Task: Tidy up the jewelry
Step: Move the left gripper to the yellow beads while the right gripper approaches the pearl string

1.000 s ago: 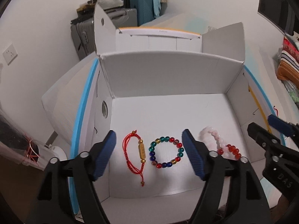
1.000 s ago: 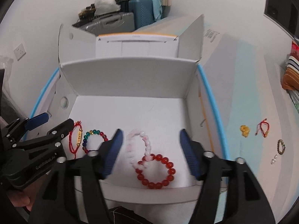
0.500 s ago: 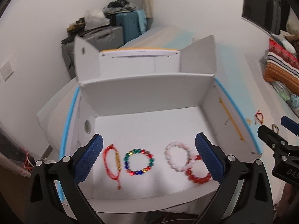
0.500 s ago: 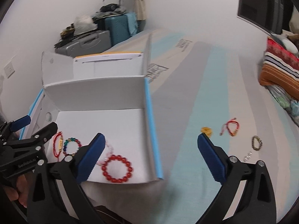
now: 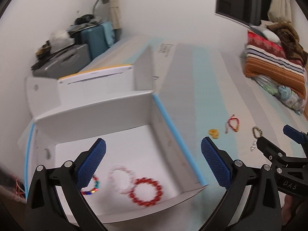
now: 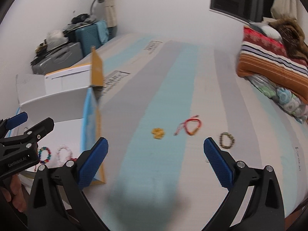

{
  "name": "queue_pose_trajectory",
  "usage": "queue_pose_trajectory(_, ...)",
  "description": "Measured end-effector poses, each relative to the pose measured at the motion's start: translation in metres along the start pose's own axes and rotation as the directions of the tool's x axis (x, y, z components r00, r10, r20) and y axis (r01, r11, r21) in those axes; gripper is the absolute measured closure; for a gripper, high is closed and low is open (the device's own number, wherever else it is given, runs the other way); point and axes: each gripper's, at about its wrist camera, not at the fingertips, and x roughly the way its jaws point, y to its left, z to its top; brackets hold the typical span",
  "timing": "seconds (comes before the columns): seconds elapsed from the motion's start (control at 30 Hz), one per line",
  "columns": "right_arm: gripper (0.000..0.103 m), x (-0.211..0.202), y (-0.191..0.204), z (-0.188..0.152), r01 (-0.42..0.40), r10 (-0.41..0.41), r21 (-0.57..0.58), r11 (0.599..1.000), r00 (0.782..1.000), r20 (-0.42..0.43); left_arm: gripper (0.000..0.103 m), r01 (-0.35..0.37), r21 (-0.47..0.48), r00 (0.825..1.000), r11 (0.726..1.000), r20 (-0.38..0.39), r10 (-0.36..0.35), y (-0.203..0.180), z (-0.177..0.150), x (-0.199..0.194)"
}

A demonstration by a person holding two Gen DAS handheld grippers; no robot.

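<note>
Two grippers are hanging wide apart, nothing between the pads — left gripper (image 5: pixel 153 163) over the white box (image 5: pixel 173 132), right gripper (image 6: pixel 156 160) over the striped bed surface (image 6: pixel 165 80). Three bracelets are lying on the box floor: red bead bracelet (image 5: pixel 147 191) overlapping the pale pink bracelet (image 5: pixel 120 179), multicolour bracelet (image 5: pixel 92 187) partly hiding behind a left pad. Four loose pieces are sitting on the bed right of the box — gold piece (image 6: pixel 157 133), red cord bracelet (image 6: pixel 190 127), dark bead bracelet (image 6: pixel 227 140), and a small silvery piece (image 5: pixel 253 146), too blurred to identify.
</note>
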Motion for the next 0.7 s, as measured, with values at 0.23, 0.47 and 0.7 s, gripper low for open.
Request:
queue_pose_trajectory(0.23, 0.008, 0.011, -0.055, -0.005, 0.038, -0.037, 0.056, 0.998, 0.999, -0.024, 0.006, 0.052, 0.053, 0.999, 0.997, -0.012, -0.052, -0.056, 0.015, 0.022)
queue_pose_trajectory(0.47, 0.008, 0.036, -0.104, -0.019, 0.076, -0.069, 0.122, 0.99, 0.995, -0.067, 0.006, 0.103, 0.084, 0.994, 0.991, -0.052, -0.098, -0.116, 0.025, 0.066)
queue_pose_trajectory(0.7, 0.008, 0.08, -0.145, -0.039, 0.095, -0.067, 0.176, 0.98, 0.986, -0.155, 0.006, 0.13, 0.111, 0.984, 0.985, -0.133, -0.115, -0.16, 0.023, 0.127)
